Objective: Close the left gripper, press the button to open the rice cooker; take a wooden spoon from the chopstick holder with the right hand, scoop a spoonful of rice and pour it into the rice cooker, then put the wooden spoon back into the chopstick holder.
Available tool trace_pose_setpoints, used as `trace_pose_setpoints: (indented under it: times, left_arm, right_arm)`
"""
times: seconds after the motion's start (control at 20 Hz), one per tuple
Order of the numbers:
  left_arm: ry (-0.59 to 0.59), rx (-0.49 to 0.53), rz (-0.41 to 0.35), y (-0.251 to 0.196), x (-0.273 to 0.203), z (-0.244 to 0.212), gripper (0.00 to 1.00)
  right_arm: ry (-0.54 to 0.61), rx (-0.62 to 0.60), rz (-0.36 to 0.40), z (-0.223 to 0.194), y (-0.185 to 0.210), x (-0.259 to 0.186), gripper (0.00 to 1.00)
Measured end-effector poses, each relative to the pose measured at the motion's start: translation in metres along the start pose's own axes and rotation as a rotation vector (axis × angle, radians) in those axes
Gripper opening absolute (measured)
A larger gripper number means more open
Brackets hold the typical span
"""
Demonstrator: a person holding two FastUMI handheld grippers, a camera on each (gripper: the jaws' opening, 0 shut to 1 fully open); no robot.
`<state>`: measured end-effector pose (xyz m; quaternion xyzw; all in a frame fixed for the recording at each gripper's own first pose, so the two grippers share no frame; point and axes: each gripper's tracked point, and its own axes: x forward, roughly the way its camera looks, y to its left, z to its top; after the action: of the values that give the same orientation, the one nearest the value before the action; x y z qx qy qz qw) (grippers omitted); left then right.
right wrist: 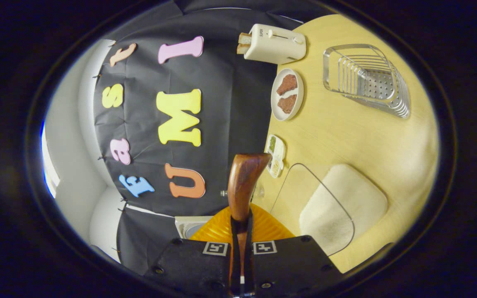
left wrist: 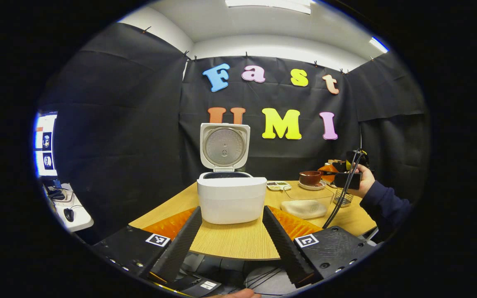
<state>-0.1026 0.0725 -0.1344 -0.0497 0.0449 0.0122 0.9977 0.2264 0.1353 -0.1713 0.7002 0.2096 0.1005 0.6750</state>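
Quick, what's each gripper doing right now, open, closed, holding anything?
Left gripper: open, holding nothing.
Right gripper: closed on the wooden spoon.

light: bright ceiling panels [left wrist: 269, 4] | focus: sharp centre | edges: strong fisheye bending | shadows: soft

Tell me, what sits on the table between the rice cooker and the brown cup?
In the left gripper view, a small divided dish sits between the rice cooker and the brown cup.
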Motion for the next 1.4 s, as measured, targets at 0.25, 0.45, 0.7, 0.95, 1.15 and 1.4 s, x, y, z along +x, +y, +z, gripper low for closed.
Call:
trace_pose_setpoints:
  times: [0.25, 0.45, 0.7, 0.95, 1.15, 1.4]
  left_arm:
    - [0.003, -0.022, -0.016, 0.011, -0.005, -0.003, 0.94]
    - [-0.017, -0.033, -0.007, 0.026, -0.012, 0.005, 0.94]
    - [-0.090, -0.026, 0.004, 0.041, -0.028, 0.033, 0.94]
    - [-0.135, 0.019, 0.051, 0.066, -0.040, 0.050, 0.94]
    - [-0.151, -0.037, 0.035, 0.073, -0.046, 0.050, 0.94]
    - [-0.145, -0.021, 0.035, 0.085, -0.041, 0.040, 0.94]
  right_arm:
    - [0.053, -0.086, 0.032, -0.037, 0.047, 0.016, 0.08]
    - [0.101, -0.160, 0.036, -0.077, 0.074, 0.040, 0.08]
    - [0.138, -0.258, 0.032, -0.129, 0.107, 0.073, 0.08]
    - [0.150, -0.321, 0.027, -0.167, 0.133, 0.115, 0.08]
    - [0.159, -0.400, 0.009, -0.196, 0.143, 0.145, 0.11]
    - [0.153, -0.597, -0.023, -0.230, 0.145, 0.173, 0.08]
